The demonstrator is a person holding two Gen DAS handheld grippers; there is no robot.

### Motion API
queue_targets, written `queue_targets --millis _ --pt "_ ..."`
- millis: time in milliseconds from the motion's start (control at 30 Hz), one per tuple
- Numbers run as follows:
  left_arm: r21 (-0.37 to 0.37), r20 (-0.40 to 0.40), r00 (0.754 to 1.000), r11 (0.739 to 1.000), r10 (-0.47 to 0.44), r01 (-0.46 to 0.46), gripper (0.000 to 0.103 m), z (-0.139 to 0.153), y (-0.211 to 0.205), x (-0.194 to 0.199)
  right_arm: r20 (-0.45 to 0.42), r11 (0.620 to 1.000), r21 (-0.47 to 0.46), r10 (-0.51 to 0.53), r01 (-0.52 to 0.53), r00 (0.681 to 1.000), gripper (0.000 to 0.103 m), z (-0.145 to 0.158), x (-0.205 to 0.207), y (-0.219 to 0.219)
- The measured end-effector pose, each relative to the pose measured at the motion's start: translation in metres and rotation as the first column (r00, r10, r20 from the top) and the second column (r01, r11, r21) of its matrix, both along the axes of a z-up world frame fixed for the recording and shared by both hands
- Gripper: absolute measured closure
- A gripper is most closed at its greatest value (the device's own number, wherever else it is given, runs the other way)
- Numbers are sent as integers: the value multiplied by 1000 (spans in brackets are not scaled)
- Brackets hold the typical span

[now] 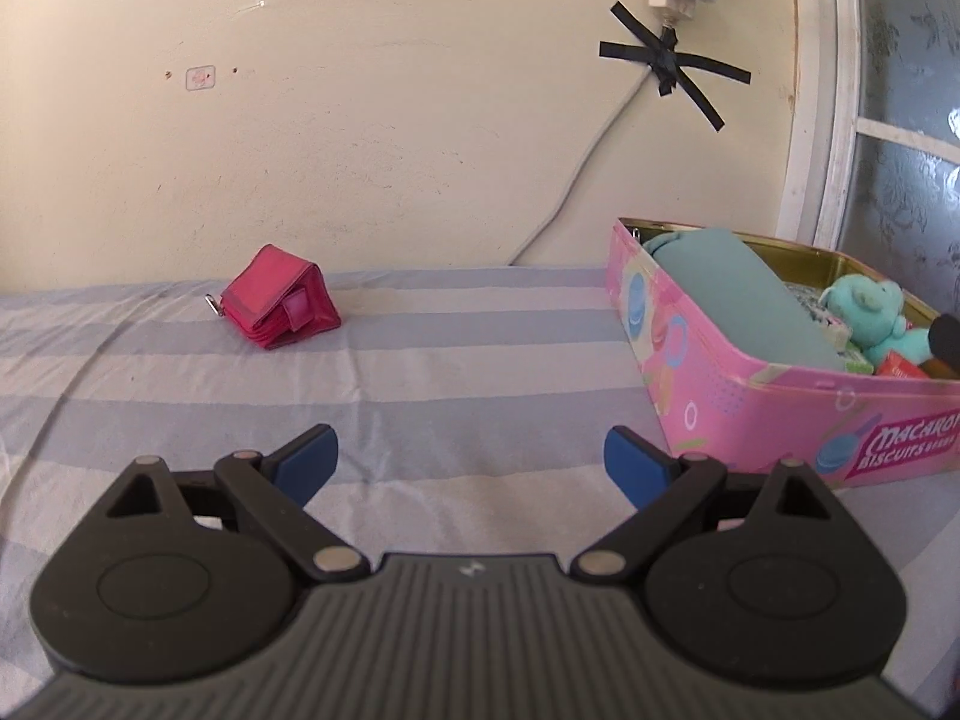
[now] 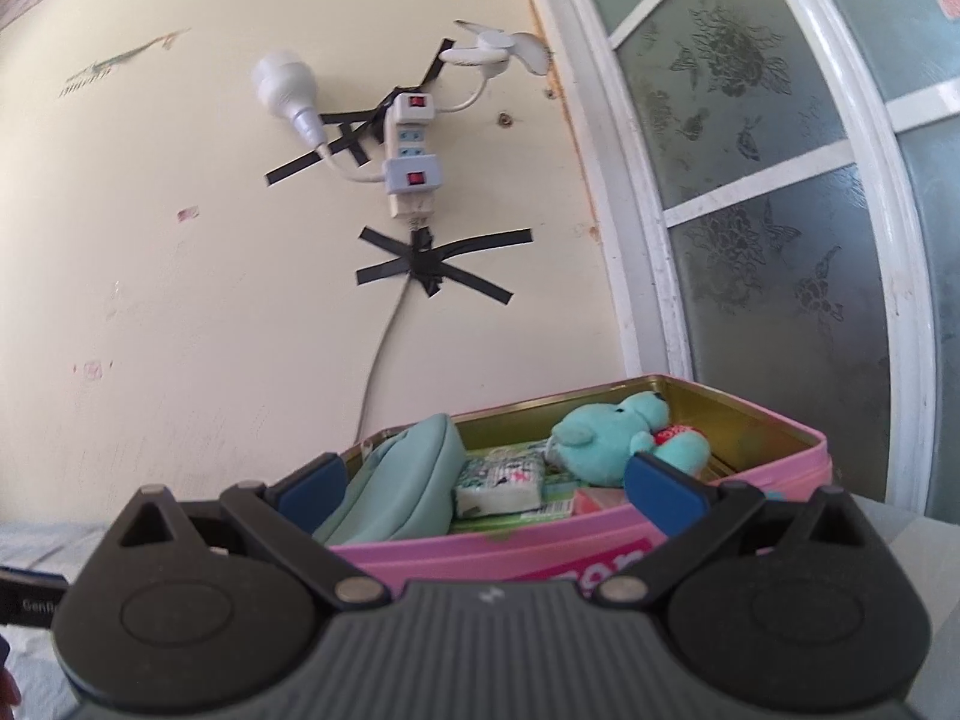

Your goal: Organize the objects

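Wallet (image 1: 277, 298): red, left lying on the striped bed (image 1: 420, 372), well apart from the tin.
Tin (image 1: 750, 408): pink, packed with a teal plush (image 2: 618, 435) and pouch (image 2: 402, 480).
Left tool (image 1: 471, 461): spread wide, nothing gripped.
Right tool (image 2: 485, 483): spread wide too, held over the tin, nothing gripped.

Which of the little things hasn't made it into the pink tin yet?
The red wallet, lying alone on the striped bedsheet; the teal pouch and teal plush already sit inside the pink tin.

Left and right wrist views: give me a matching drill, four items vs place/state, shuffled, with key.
Items:
1. red wallet
2. teal plush
3. power strip
4. left gripper

Places/states:
A. taped to the wall
B. inside the pink tin
C. open, holding nothing
D. alone on the striped bedsheet, near the wall

Pairs: 1-D, 2-B, 3-A, 4-C
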State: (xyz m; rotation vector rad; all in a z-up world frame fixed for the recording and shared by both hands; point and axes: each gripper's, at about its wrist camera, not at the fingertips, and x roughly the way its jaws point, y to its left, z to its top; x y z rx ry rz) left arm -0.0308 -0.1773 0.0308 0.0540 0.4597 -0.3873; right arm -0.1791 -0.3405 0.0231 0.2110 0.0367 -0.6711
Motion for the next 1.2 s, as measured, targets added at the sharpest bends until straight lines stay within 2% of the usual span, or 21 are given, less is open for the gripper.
queue_targets --millis 700,1200 --pt "-15 -5 1000 1000 -28 27 6 -2 1 0 -38 1000 20 3 -3 999 0 -1 6 -2" --pt "-30 -22 999 999 -26 25 6 -1 7 3 -104 998 -15 55 -57 993 0 0 15 26"
